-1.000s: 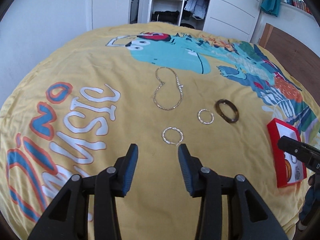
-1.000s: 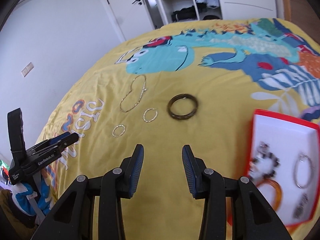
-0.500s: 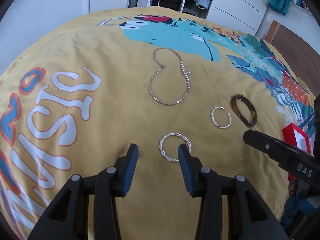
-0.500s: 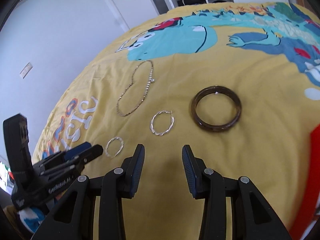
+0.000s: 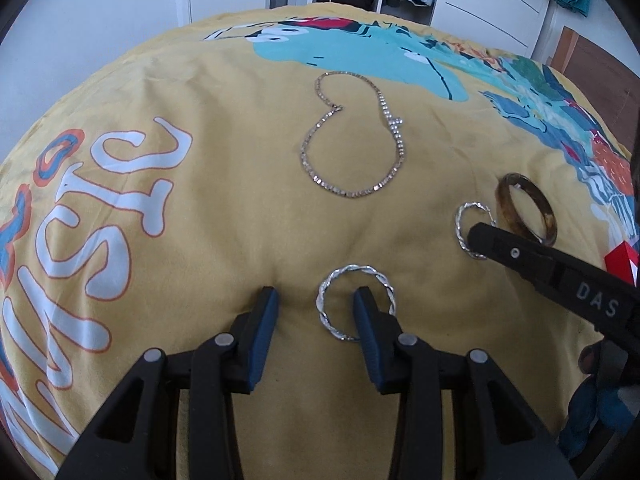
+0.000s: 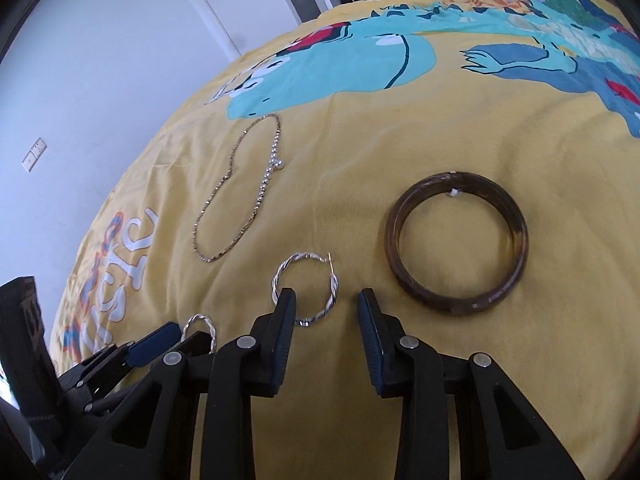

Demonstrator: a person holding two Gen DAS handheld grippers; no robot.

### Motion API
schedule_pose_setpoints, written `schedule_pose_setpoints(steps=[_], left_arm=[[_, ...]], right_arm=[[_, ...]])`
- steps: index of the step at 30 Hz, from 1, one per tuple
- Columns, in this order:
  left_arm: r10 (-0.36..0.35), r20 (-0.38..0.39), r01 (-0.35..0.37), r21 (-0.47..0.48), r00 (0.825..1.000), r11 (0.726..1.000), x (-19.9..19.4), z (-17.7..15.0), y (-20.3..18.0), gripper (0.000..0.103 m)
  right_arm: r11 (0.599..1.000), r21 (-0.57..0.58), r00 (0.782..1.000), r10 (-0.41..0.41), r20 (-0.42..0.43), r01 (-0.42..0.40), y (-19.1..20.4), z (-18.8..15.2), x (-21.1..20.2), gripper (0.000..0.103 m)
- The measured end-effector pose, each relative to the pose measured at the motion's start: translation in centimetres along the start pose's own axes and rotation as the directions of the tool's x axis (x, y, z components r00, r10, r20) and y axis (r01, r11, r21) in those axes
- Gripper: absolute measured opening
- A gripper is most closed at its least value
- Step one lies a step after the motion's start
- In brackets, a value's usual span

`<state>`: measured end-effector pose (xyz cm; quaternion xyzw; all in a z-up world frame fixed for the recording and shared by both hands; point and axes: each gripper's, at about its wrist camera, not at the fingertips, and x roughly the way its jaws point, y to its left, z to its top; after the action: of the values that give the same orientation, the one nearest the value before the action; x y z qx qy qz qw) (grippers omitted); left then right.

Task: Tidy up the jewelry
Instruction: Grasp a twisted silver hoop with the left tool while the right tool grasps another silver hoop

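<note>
**Observer:** State the step in hand.

**Operator:** Pick-up approach, both hands at once. I have the left gripper (image 5: 314, 302) down on the yellow bedspread (image 5: 200, 240), its jaws closing. The near hoop earring (image 5: 356, 302) lies flat there; my left gripper's right finger stands inside the ring and the left finger outside it, so the ring's left edge sits between the jaws. The pads do not press on it yet.

**Observer:** And the right hand?

**Operator:** The right gripper (image 6: 326, 306) is over the second hoop earring (image 6: 306, 290), jaws also closing. Its left finger overlaps the hoop's left edge, and the hoop's right edge lies in the gap. I see no contact, so nothing is held on either side.

**Observer:** Where is the rest of the jewelry?

**Operator:** The chain necklace (image 5: 352, 136) lies looped farther up the bedspread, well apart from both hoops. The brown bangle (image 6: 456, 244) lies just to the right of the second hoop. A corner of the red box (image 5: 620, 260) shows at the left camera's right edge.

**Observer:** What does the next move call for?

**Operator:** My judgement: finish closing on one wire edge of each hoop, with the tips pressed lightly into the fabric. The wire is thin and may slip out or snag cloth. Lift straight up, then carry to the box.
</note>
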<state>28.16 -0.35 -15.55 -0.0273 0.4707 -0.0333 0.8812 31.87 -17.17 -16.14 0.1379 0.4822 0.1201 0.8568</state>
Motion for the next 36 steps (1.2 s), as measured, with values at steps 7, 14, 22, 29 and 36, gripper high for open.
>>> schedule_pose_setpoints(steps=[7, 14, 22, 29, 36], left_arm=[[-0.022, 0.027, 0.022, -0.008, 0.999, 1.0, 0.1, 0.0, 0.4, 0.02], [-0.028, 0.048, 0.028, 0.002, 0.998, 1.0, -0.4, -0.2, 0.5, 0.009], [-0.062, 0.072, 0.067, -0.08, 0.995, 0.994, -2.9, -0.1, 1.8, 0.005], [-0.056, 0.056, 0.061, -0.089, 0.997, 0.994, -5.3, -0.8, 1.5, 0.004], [-0.056, 0.053, 0.06, -0.076, 0.997, 0.995, -8.6, -2.3, 0.8, 0.004]], right_arm=[[0.997, -0.066, 0.999, -0.04, -0.013, 0.039, 1.0, 0.4, 1.4, 0.031], [0.993, -0.101, 0.998, -0.057, 0.02, 0.058, 1.7, -0.2, 0.6, 0.005], [0.996, -0.093, 0.998, 0.007, 0.064, -0.001, 2.5, -1.5, -4.6, 0.005], [0.996, -0.092, 0.997, 0.019, 0.081, -0.011, 2.8, -3.2, -9.9, 0.005], [0.996, -0.085, 0.996, -0.01, 0.094, 0.018, 1.7, -6.0, -15.3, 0.005]])
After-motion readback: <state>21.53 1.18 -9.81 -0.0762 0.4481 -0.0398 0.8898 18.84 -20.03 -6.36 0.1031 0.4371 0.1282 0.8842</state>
